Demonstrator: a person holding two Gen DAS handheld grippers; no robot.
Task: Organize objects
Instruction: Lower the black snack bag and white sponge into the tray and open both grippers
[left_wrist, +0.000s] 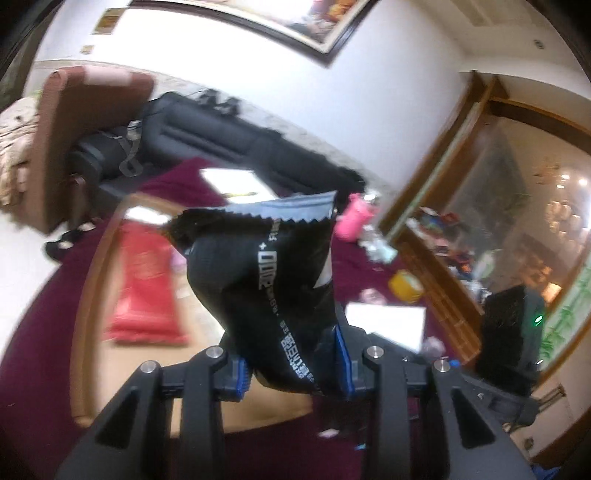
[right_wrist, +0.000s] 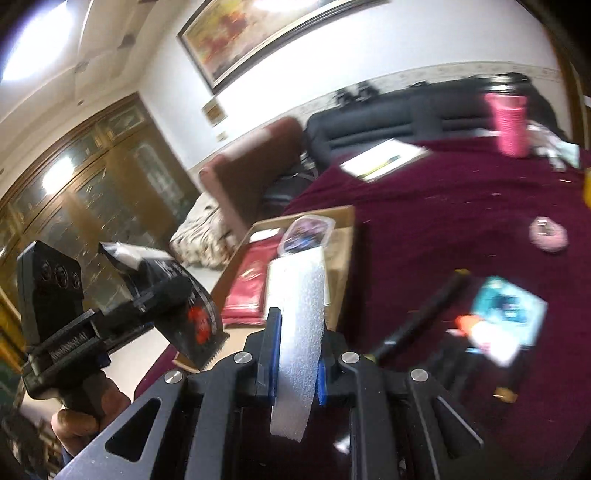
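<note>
Gripping a black snack packet (left_wrist: 273, 295), our left tool (left_wrist: 295, 365) hangs above the cardboard box (left_wrist: 92, 295). Our right tool (right_wrist: 295, 354) clamps a white foam strip (right_wrist: 299, 332).

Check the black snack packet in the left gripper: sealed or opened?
Sealed: black snack packet has its zigzag top edge intact and looks puffed in the left gripper.

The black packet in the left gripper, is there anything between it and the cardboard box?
Nothing visible stands between them. The left gripper holds the black packet in the air, and the cardboard box lies open beyond it. A red packet already lies in the box, with bare floor beside it.
</note>
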